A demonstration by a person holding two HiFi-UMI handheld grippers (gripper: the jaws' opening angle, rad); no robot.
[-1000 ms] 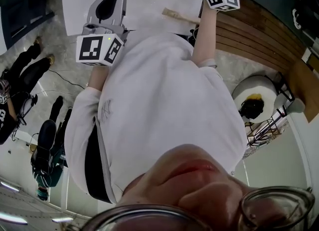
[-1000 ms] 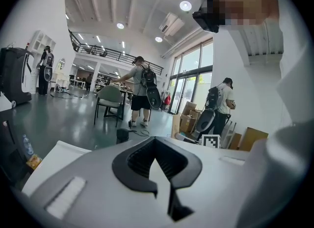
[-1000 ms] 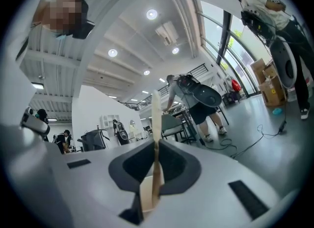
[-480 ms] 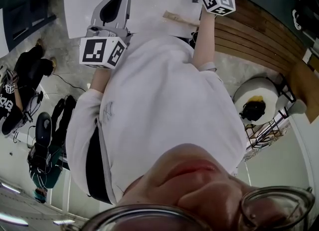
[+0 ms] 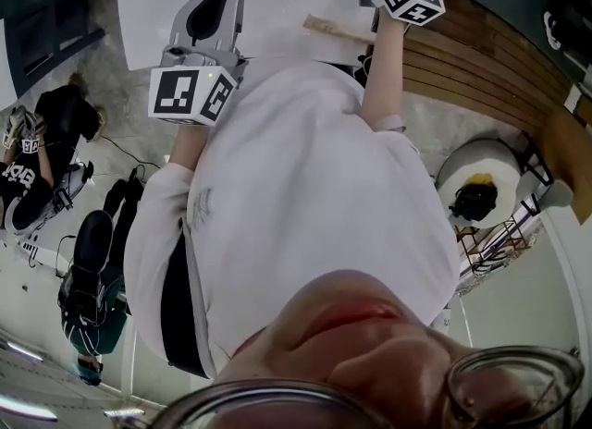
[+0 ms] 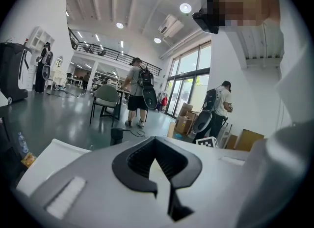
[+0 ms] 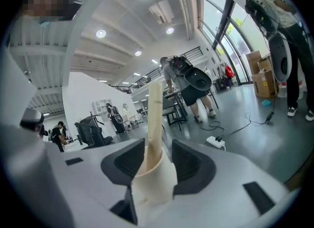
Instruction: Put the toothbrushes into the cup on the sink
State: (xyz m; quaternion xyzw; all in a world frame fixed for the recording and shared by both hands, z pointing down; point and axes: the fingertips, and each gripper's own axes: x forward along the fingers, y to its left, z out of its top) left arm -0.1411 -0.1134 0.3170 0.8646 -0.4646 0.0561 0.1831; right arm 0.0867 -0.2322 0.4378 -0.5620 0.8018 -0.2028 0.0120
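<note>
Between jaws of right tool [image 7: 158, 148]: toothbrush [image 7: 155, 114] standing in cream cup [image 7: 154, 183]
Right tool: jaws just opened wide, pressing nothing
Left tool [image 6: 155, 143]: jaws together, empty

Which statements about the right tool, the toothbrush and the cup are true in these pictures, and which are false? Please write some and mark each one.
1. The right tool has its jaws apart. True; they have just been opening, with the cup and the toothbrush between them.
2. The toothbrush lies flat on the floor. False: it stands up inside the cup.
3. The cup is dark blue. False: it is cream.
4. A person with a backpack stands in the room behind. True.
</note>
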